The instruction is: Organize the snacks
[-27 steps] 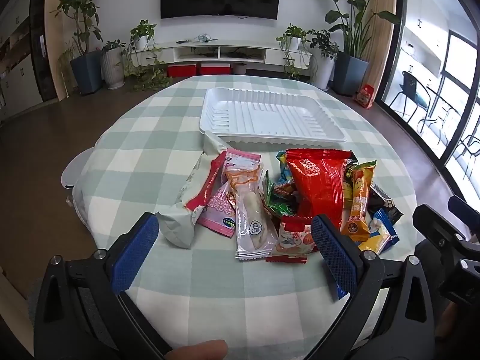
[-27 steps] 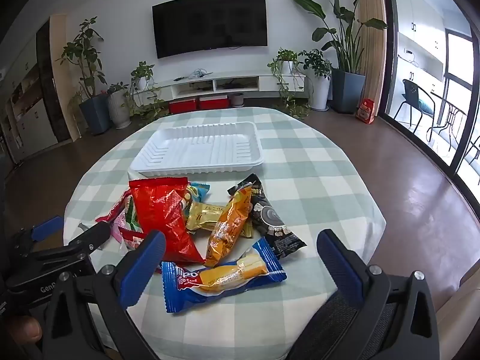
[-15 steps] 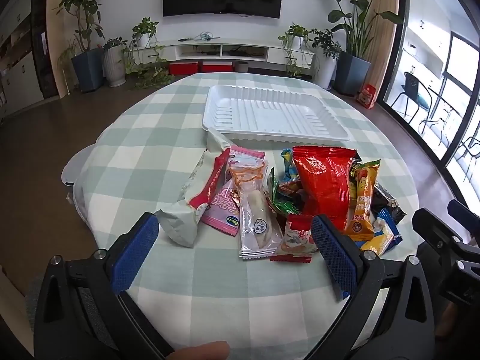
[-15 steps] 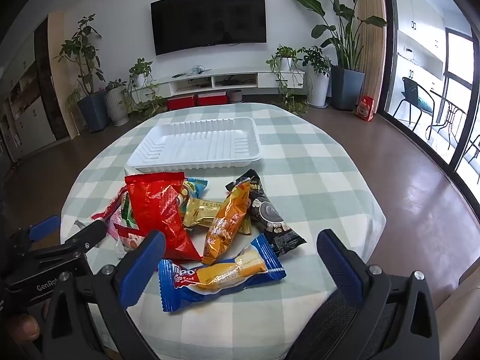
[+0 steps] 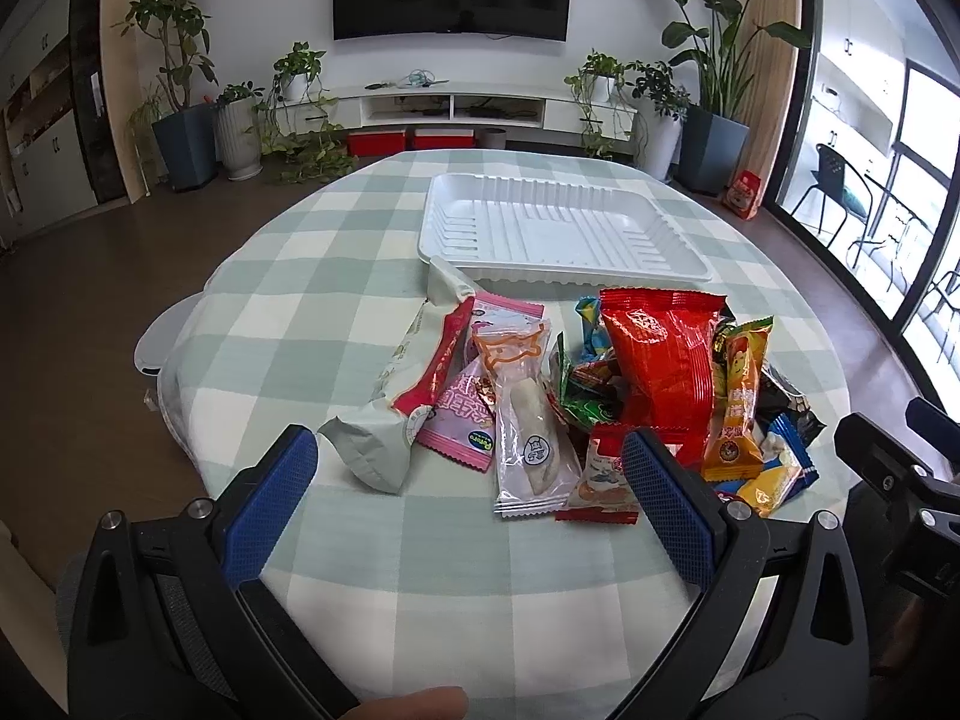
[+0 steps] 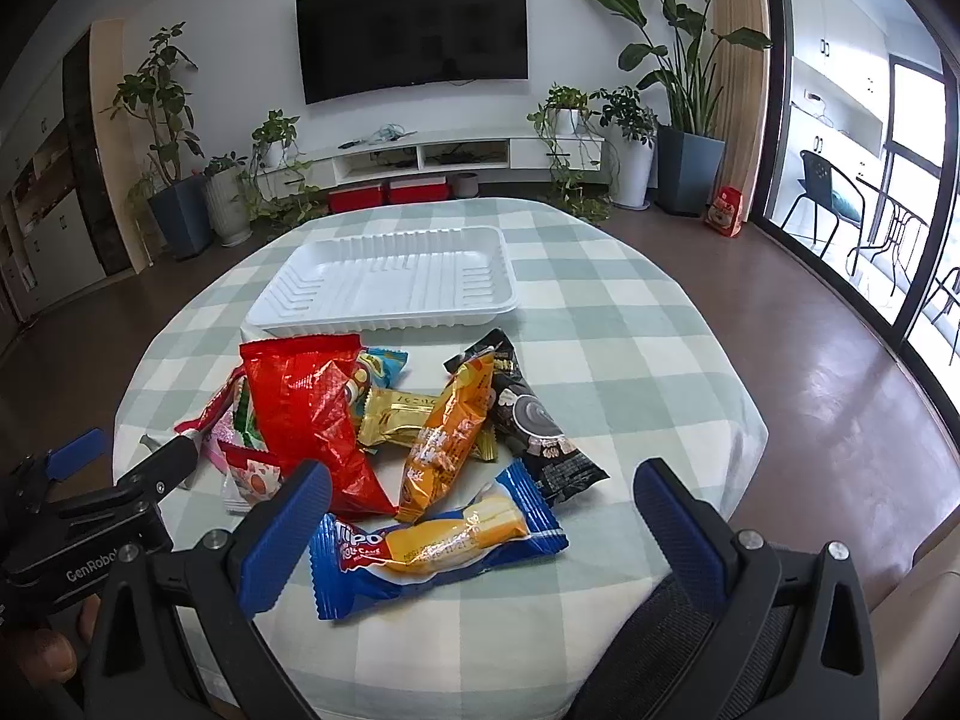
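A pile of wrapped snacks lies on a round table with a green-checked cloth. A white ribbed tray stands empty behind the pile; it also shows in the right wrist view. The pile holds a red bag, a clear pack, a pink pack and a pale green pack. In the right wrist view a blue Tipo pack, an orange pack and a black pack lie nearest. My left gripper is open and empty before the pile. My right gripper is open and empty.
The table's front edge is close under both grippers. Each gripper shows at the side of the other's view: the right one and the left one. Beyond the table are a TV wall, potted plants and brown floor.
Both grippers have shifted only slightly; the views sit a little closer to the pile and a bit lower. Nothing on the table has moved. Both grippers stay open.
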A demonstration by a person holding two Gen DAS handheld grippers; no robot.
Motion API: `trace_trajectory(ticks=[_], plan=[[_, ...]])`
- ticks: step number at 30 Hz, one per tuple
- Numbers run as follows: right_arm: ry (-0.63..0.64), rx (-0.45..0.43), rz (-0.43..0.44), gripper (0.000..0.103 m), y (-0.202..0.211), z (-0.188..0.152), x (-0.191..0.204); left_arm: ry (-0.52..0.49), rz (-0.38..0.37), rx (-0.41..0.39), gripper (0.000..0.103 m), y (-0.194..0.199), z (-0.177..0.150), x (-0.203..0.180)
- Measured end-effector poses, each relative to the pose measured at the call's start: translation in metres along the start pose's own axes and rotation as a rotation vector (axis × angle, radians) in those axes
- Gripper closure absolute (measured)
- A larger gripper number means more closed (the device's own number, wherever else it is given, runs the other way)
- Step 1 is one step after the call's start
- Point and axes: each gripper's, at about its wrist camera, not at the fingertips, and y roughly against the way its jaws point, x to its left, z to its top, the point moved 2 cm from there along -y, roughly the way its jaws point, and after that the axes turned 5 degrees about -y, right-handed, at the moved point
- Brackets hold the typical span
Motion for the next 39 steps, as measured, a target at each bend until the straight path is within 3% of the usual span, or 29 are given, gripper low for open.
trace_trajectory(ticks=[39], plan=[[0.003,0.017,-0.007,0.000,-0.0037,-0.0029,-0.0009,0.000,-0.004,0.005,0.000,-0.0012,-0.0038,-0.0024]])
